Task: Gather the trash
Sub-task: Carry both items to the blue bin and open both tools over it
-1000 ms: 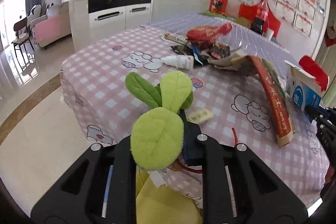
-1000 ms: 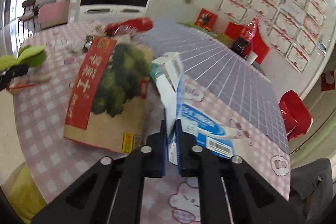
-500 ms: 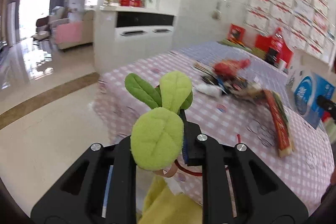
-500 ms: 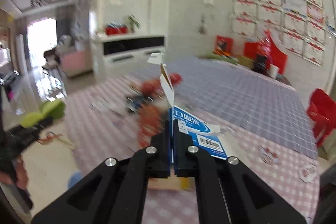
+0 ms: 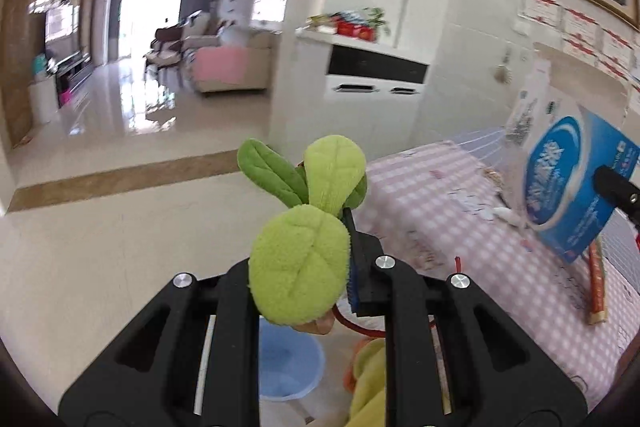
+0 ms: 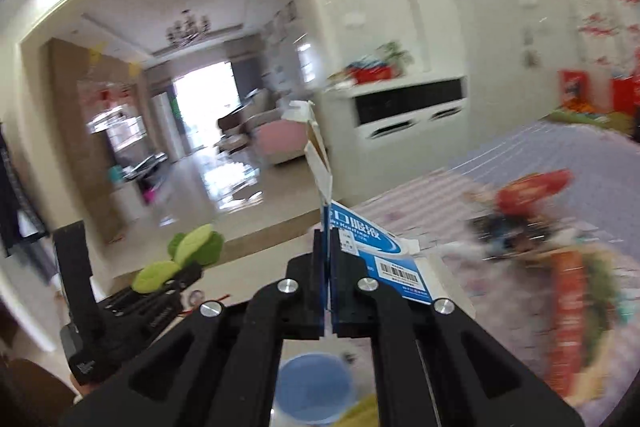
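My left gripper (image 5: 320, 251) is shut on a green plush leaf toy (image 5: 300, 267), held in the air off the table's edge. It also shows in the right wrist view (image 6: 176, 267). My right gripper (image 6: 330, 267) is shut on the flap of a blue and white carton (image 6: 384, 259), lifted above the table; the carton shows at the right of the left wrist view (image 5: 576, 183). A blue bucket (image 5: 288, 363) stands on the floor below both grippers and also shows in the right wrist view (image 6: 312, 391).
The table with a pink checked cloth (image 5: 460, 227) carries a long red and green package (image 6: 572, 311), a red wrapper (image 6: 532, 187) and other wrappers. A yellow cloth (image 5: 368, 387) hangs by the bucket. A white cabinet (image 5: 372, 87) stands behind.
Both grippers have swung left, off the table toward the floor. The carton has been lifted from the table. The blue bucket has come into view below.
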### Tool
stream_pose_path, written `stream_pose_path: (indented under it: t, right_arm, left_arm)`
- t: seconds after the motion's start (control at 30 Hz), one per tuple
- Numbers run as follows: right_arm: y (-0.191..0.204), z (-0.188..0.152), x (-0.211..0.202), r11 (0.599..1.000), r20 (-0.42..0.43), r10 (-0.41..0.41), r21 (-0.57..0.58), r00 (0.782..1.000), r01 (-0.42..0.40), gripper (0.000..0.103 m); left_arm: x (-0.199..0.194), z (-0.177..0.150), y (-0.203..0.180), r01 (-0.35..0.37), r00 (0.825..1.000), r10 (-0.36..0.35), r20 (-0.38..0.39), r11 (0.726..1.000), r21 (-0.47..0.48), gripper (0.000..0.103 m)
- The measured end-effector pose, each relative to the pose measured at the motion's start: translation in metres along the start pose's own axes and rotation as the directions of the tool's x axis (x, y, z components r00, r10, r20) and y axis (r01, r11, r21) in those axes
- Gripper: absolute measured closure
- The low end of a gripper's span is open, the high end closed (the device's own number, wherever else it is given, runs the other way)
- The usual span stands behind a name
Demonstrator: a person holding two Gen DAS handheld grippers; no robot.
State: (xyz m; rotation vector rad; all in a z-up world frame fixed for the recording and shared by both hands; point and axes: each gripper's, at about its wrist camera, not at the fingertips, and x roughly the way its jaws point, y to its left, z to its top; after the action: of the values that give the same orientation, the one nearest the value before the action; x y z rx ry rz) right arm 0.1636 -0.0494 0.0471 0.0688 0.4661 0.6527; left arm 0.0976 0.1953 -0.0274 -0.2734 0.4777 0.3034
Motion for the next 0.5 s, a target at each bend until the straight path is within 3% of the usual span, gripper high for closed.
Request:
stream_pose_path:
  t: [0.2,0.37,0.5]
  right_arm:
    - [0.043,-0.030,0.072,0.993,-0.160,0.115,-0.016,0.980,-0.119,0.099]
    - [0.066,-0.059,0.111,0.985,-0.237,0.139,-0.063,0.961,-0.158,0.099]
    - [0.071,-0.088,0.140,0.979,-0.354,0.189,-0.006,0.916,-0.204,0.099]
  left_arm:
    - [0.027,-0.013,0.039,-0.099,0.990,0.095,-0.108,0.995,-0.026,0.084]
    - [0.069,-0.042,0.066,-0.169,0.952,0.150,-0.266,0.984,-0.050,0.084]
    - [0.093,-0.062,0.083,-0.199,0.923,0.169,-0.347,0.979,-0.051,0.084]
